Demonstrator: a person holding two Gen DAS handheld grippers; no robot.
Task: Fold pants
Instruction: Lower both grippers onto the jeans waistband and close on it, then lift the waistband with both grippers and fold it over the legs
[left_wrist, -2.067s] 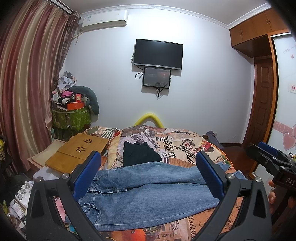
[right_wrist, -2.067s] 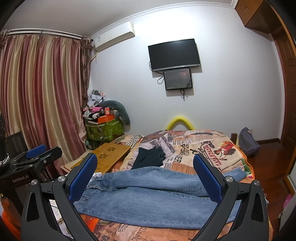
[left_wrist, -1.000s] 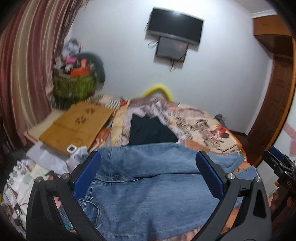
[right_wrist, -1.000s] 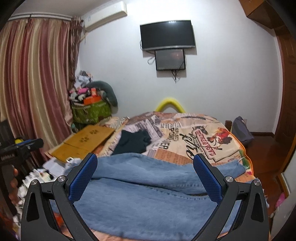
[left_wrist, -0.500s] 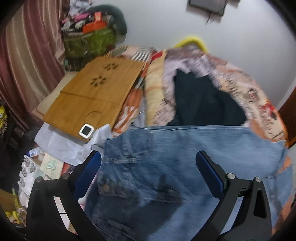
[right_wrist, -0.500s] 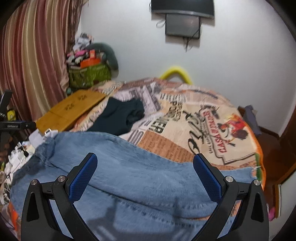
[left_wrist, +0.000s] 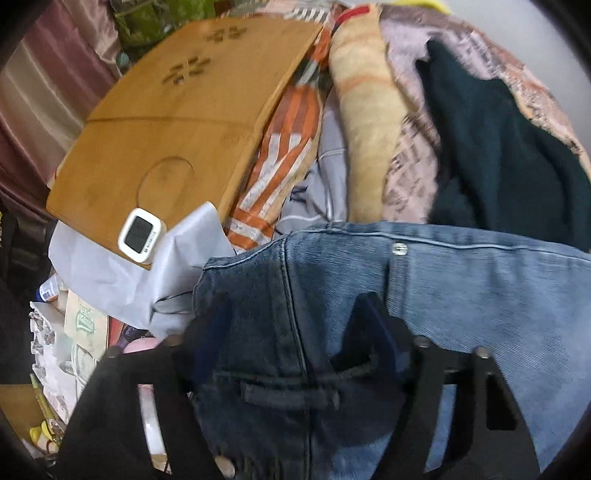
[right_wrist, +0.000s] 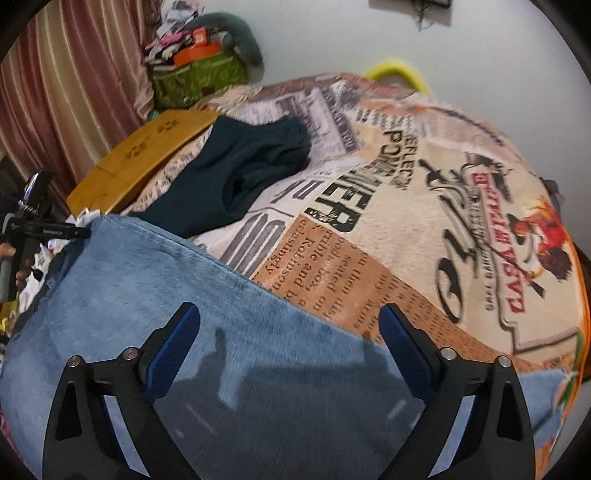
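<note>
Blue jeans (left_wrist: 461, 295) lie flat across the bed, waistband end to the left. My left gripper (left_wrist: 291, 332) points steeply down over the waistband and belt loop. Its blurred jaws are closing, with denim between them, and the pads are not seen pressing. In the right wrist view, my right gripper (right_wrist: 288, 332) hangs over a jeans (right_wrist: 147, 280) leg. Its blue pads (right_wrist: 173, 343) are wide apart and closing, with denim below them and nothing gripped. At the far left of that view a hand holds the left gripper (right_wrist: 79, 232) at the jeans' waist end.
A dark folded garment (right_wrist: 240, 166) lies on the printed bedspread (right_wrist: 406, 184) beyond the jeans. A wooden lap desk (left_wrist: 166, 110) with a white timer (left_wrist: 140, 234) sits left of the bed, over papers and clutter. A green basket (right_wrist: 199, 77) and curtains (right_wrist: 74, 74) stand behind.
Both grippers dropped toward the bed and tipped downward. The left one came over the jeans' waistband and its jaws narrowed. The right one came close above the leg, jaws slightly narrower.
</note>
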